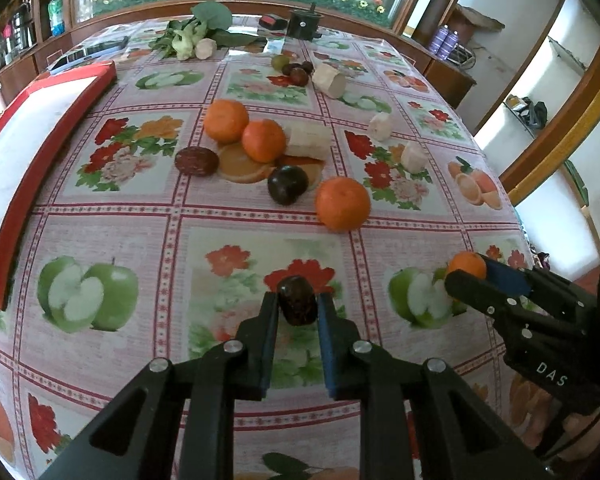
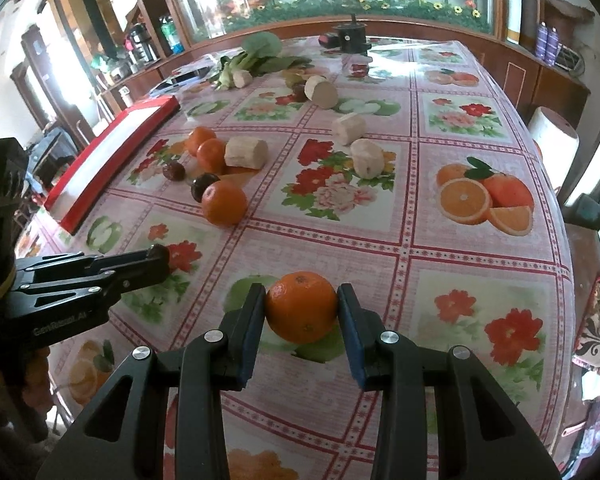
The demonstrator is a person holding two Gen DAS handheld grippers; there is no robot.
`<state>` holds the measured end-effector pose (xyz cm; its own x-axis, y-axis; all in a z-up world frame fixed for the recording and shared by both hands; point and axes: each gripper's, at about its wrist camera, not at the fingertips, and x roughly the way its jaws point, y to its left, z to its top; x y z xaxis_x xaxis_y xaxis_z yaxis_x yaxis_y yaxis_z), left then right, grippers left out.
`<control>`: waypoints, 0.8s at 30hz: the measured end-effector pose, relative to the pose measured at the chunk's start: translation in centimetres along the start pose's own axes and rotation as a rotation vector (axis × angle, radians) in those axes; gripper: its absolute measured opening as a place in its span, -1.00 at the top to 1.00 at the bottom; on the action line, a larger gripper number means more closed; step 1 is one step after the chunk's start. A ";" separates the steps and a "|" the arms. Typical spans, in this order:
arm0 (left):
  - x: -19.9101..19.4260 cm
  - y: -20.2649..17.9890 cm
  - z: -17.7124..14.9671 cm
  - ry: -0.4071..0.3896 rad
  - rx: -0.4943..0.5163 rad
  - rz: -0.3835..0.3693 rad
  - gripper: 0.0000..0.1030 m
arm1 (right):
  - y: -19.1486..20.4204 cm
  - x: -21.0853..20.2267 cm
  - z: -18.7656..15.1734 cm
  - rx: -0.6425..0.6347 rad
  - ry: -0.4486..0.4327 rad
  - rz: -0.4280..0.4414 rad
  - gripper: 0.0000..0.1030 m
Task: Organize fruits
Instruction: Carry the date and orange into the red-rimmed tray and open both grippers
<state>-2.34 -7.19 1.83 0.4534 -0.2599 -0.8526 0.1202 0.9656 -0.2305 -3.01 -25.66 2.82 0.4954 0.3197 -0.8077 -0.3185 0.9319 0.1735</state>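
Left wrist view: left gripper [image 1: 298, 307] is clamped on a dark date [image 1: 297, 305] at 6 o'clock, small, light, probably soft, so gentle sides grip
Right wrist view: right gripper [image 2: 301, 312] squeezes a mandarin [image 2: 301, 307] at its widest middle; smooth, round, may slip

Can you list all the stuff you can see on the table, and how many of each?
oranges: five, orange; three loose mid-table, one in the right gripper
dark fruits: several, brown-purple; mid-table and far end
pale cut chunks: five or so, cream; scattered mid-table
leafy greens: one bunch, green; far end
tray: one, red-rimmed; left edge
tablecloth: one, pink, fruit prints
left gripper: black, clamping a dark fruit
right gripper: black, clamping an orange
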 end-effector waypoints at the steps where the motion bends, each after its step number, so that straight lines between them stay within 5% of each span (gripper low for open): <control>1: -0.1 0.2 0.0 0.000 0.000 -0.001 0.58 | 0.2 0.0 0.0 0.006 0.001 -0.003 0.30; 24: -5.0 9.9 1.0 -0.092 -0.062 0.006 0.57 | 11.8 4.0 4.1 -0.097 0.044 0.031 0.30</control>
<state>-2.55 3.68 4.23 0.5335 -0.2497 -0.8081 0.0631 0.9645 -0.2563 -1.48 -12.73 3.94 0.4488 0.3381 -0.8272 -0.4105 0.9002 0.1452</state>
